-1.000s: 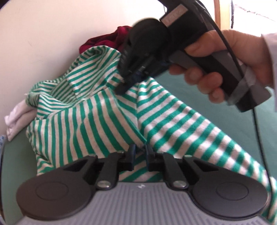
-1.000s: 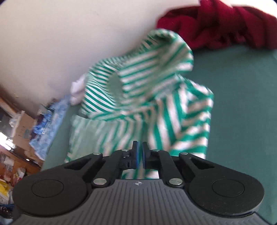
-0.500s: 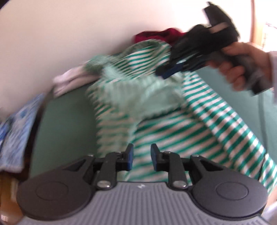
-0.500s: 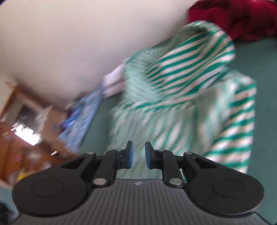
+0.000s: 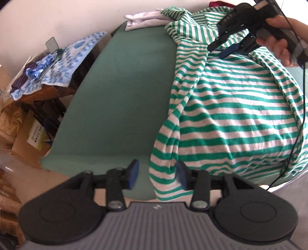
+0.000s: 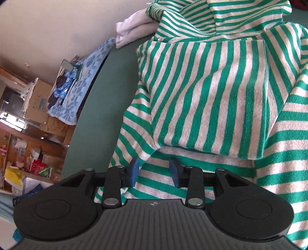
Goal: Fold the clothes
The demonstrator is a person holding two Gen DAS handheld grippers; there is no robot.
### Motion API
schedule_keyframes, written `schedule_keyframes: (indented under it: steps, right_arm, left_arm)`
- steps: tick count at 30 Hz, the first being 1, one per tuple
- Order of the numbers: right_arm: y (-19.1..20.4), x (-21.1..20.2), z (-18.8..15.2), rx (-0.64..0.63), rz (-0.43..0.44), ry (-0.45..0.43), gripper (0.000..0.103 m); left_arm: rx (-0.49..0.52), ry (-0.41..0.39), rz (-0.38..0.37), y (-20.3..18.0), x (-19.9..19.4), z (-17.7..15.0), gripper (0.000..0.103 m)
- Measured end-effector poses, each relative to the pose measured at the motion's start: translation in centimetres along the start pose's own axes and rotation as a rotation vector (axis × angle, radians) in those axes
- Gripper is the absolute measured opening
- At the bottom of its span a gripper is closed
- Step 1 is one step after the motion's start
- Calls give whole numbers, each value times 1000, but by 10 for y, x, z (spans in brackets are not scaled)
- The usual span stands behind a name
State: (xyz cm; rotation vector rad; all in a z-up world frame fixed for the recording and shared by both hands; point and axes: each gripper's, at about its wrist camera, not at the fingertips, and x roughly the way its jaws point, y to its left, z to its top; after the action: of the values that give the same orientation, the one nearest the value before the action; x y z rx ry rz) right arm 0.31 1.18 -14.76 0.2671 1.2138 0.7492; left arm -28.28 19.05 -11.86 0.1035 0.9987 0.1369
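A green-and-white striped shirt [image 5: 231, 115] lies spread on the green table [image 5: 119, 100], with one sleeve folded over its body [image 6: 211, 92]. My left gripper [image 5: 156, 175] hovers at the shirt's near left corner. Its jaws are opening; the striped hem lies between them, close to the right pad [image 5: 181, 177], and is not pinched. My right gripper [image 6: 154, 172] is over the shirt's far part below the folded sleeve. Its jaws are opening with only loose fabric beneath. In the left wrist view a hand [image 5: 279, 34] holds the right gripper [image 5: 219, 50] above the collar end.
A white cloth [image 5: 142, 17] lies at the table's far edge, with a dark red garment [image 5: 217, 2] beyond the shirt. Left of the table stand a side table with a blue patterned cloth [image 5: 63, 61] and cardboard boxes [image 5: 25, 138]. Cluttered shelves [image 6: 23, 157] fill the far left.
Both grippers were shut on the striped shirt and have let it go and opened. The shirt has dropped flat on the table. The left gripper swung to the shirt's near left corner.
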Motion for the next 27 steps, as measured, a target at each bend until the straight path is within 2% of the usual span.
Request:
schedule_keyframes:
  steps: [3, 6, 8, 14, 15, 16, 17, 18, 22, 25, 27]
  right_arm:
    - [3, 4, -1, 35, -13, -24, 41]
    - [4, 9, -1, 61, -15, -40, 41]
    - [7, 11, -2, 62, -23, -57, 40]
    - [16, 15, -1, 13, -49, -69, 41]
    - [17, 16, 0, 5, -54, -69, 41]
    - [18, 17, 1, -1, -57, -68, 41]
    - [19, 17, 1, -6, -59, -66, 41]
    - [19, 17, 1, -11, -60, -65, 41]
    - [16, 17, 3, -4, -43, -56, 42]
    - [8, 15, 5, 29, -12, -49, 41]
    - [-1, 14, 8, 73, 22, -53, 40]
  left_arm:
    - [-6, -9, -67, 10, 6, -12, 56]
    - [-43, -23, -185, 28, 18, -22, 63]
    - [-65, -14, -267, 42, 29, -27, 63]
    - [-63, -4, -437, 61, 55, -31, 60]
    - [-63, -7, -454, 60, 58, -30, 53]
    - [-60, -4, -461, 58, 60, -30, 27]
    - [-55, 4, -479, 56, 60, -30, 17]
    - [-50, 11, -494, 54, 60, -31, 16]
    - [-57, -2, -430, 52, 36, -39, 17]
    - [-99, -30, -347, 52, 7, -39, 18]
    - [-128, -58, -325, 45, -11, -36, 17]
